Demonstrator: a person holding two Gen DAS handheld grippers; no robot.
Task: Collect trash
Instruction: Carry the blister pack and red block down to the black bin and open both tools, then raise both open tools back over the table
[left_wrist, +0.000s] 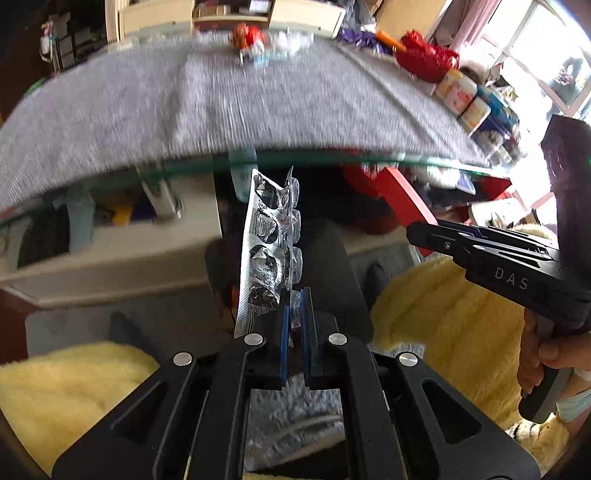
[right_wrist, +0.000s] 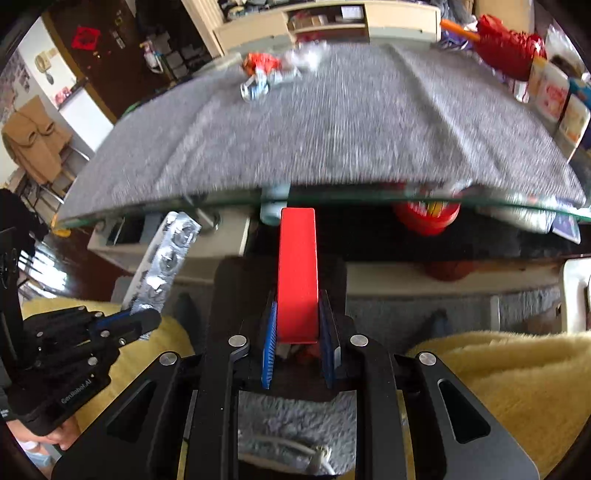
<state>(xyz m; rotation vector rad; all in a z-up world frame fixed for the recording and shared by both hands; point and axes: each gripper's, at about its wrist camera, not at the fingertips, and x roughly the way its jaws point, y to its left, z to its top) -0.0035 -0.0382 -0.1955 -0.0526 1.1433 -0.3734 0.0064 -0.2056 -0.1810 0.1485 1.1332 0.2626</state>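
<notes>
While both grippers are held below and in front of the table's near edge, each is clamped on a piece of trash. The left gripper is pinched on the bottom end of a silver blister pack, which is held upright, its emptied foil pockets torn open, its top end reaching up to the glass rim of the table. The right gripper is pressed together on a red flat strip, which is held upright between the blue pads and points toward the same near edge. In the right wrist view the left gripper is seen to the left, with the blister pack tilted up from it. A grey cloth is spread over the table. Near the far edge, crumpled wrappers in orange, white and blue are left on the cloth. At the far right corner a red bag is seen, with jars lined along the right edge. Yellow fleece is visible beneath both grippers.
</notes>
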